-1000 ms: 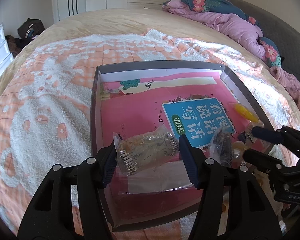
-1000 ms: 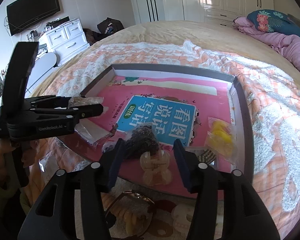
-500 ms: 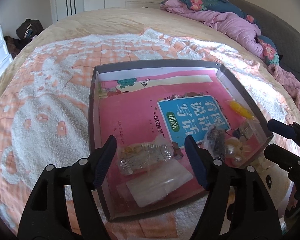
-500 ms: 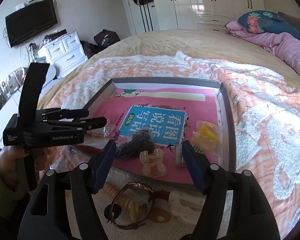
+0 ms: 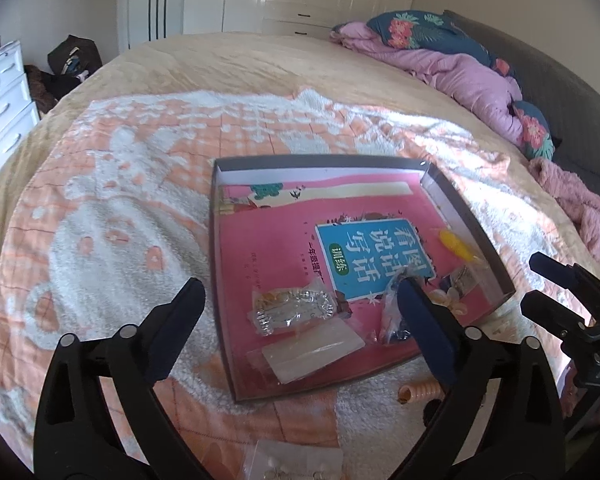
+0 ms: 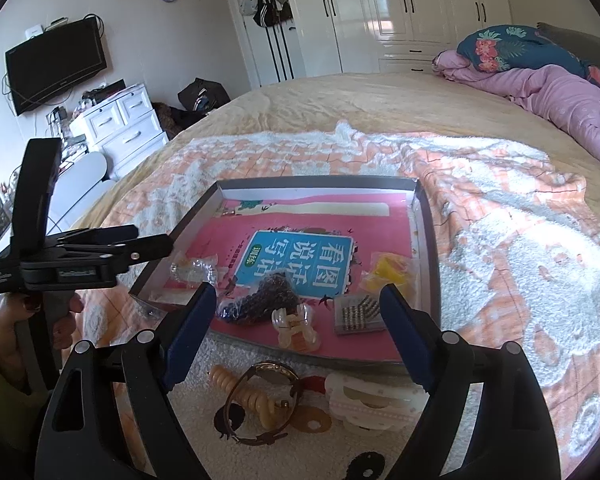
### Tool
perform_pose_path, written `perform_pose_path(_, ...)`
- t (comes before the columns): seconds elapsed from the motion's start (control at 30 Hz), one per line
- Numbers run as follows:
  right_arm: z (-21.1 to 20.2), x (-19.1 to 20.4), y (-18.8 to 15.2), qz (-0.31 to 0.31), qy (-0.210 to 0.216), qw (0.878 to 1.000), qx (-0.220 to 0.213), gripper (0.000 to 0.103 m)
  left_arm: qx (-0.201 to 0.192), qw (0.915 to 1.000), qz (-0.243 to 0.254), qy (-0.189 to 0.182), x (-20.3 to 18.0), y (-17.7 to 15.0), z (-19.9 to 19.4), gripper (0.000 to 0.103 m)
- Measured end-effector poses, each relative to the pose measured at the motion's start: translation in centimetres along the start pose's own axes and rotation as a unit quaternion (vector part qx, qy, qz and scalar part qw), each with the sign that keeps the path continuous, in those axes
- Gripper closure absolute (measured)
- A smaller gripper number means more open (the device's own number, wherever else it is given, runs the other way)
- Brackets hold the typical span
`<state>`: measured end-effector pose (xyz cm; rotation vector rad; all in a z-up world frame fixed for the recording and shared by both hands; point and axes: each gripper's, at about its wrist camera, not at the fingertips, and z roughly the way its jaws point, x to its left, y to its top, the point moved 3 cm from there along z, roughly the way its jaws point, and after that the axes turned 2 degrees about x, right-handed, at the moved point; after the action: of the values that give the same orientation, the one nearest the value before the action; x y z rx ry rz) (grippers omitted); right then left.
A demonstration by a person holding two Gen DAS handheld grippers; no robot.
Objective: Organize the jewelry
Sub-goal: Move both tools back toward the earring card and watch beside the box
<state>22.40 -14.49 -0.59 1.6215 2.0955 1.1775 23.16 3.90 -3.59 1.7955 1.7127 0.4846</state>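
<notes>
Left hand-held gripper (image 5: 300,316) spread apart, empty, above bagged bracelet (image 5: 292,310) at tray's (image 5: 220,264) 7 o'clock corner. Right hand-held gripper (image 6: 296,308) likewise apart, over beige hair claw (image 6: 296,326) at 6 o'clock edge.

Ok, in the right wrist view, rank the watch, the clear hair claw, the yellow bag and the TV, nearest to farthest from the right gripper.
1. The watch, on the blanket just outside the tray, between the right gripper's open jaws.
2. The clear hair claw, inside the tray's near edge.
3. The yellow bag, farther in, right side.
4. The TV, on the far left wall.
</notes>
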Motion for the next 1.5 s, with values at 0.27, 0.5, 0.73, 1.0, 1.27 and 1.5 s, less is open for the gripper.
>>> perform_pose_path(0.27,-1.5,0.1,0.4,0.001,-0.004,1.000,-0.015,0.020,-0.018,0.9998,-0.010,0.001,0.6,0.3,-2.3,0.010)
perform_pose_path(0.5,-3.2,0.2,0.8,-0.001,-0.008,1.000,-0.029,0.020,-0.039,0.9990,-0.020,0.002,1.3,0.6,-4.5,0.010)
perform_pose_path(0.73,-4.6,0.5,1.2,-0.005,-0.011,0.999,-0.043,0.020,-0.058,0.9979,-0.028,0.003,1.9,1.0,-6.6,0.010)
perform_pose_path(1.0,-6.0,0.7,1.3,-0.010,-0.012,0.998,-0.054,0.020,-0.078,0.9966,-0.025,0.003,1.7,1.0,-8.7,0.010)
perform_pose_path(1.27,-6.9,1.2,0.9,-0.016,-0.005,0.998,-0.057,0.020,-0.105,0.9942,-0.001,0.023,0.1,0.8,-10.7,0.010)
perform_pose_path(1.5,-7.7,1.8,0.4,-0.024,0.006,0.998,-0.060,0.020,-0.104,0.9940,0.014,0.030,-1.2,-0.6,-11.2,0.010)
